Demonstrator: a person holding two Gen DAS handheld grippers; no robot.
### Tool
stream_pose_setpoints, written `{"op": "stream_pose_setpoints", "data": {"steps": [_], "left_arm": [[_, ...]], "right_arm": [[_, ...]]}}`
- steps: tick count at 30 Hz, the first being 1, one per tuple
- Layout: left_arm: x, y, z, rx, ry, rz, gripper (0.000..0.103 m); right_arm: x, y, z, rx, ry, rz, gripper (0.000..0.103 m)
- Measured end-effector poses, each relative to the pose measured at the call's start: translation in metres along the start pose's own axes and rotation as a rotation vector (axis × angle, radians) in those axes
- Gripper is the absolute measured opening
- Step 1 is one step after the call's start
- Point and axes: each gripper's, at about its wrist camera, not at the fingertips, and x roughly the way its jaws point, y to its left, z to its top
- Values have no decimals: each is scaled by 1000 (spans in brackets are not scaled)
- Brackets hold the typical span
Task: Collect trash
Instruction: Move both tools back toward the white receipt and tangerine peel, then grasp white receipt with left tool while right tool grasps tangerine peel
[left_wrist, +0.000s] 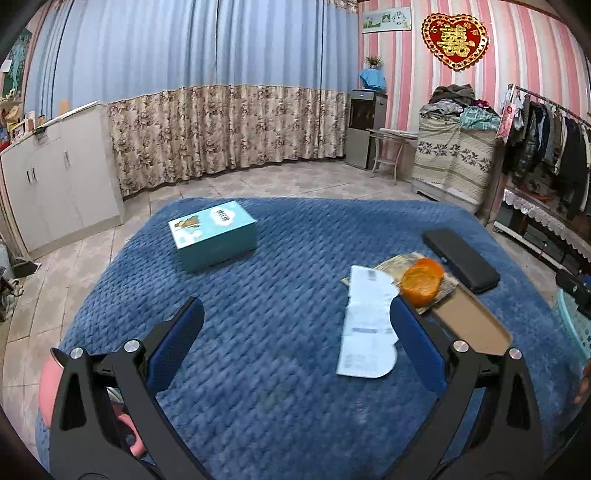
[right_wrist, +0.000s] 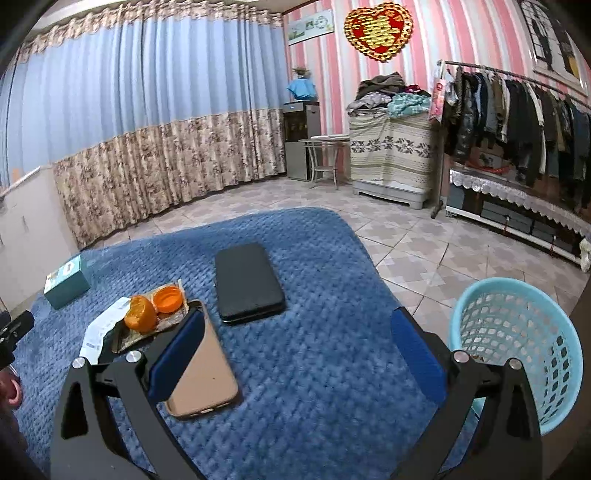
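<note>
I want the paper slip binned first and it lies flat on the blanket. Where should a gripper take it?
Take the white paper slip by its near curled end, coming low from the front with the left gripper; its far end tucks beside the orange peel.

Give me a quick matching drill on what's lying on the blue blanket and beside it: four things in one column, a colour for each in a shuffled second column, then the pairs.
Things:
1. box
2. phone case
3. wallet
4. basket

Colours:
A. black
B. light blue openwork plastic
C. teal with a white printed top
D. tan

Pairs: 1-C, 2-D, 3-A, 4-B.

The orange peel and the paper slip lie between the box and the wallet. Both the left gripper and right gripper are open and empty.
</note>
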Motion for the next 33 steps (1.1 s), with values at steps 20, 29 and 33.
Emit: {"op": "stream_pose_setpoints", "data": {"steps": [20,29,33], "left_arm": [[58,-38,-17,111,135,-115,97],[92,-59,-11,157,232,-265,73],[94,-62,-17,173,248,-264,54]], "right_arm": [[30,10,-2,-30,86,-9,98],[33,23,-5,-74,108,24,98],[36,36,-9,-111,116,48,98]]}}
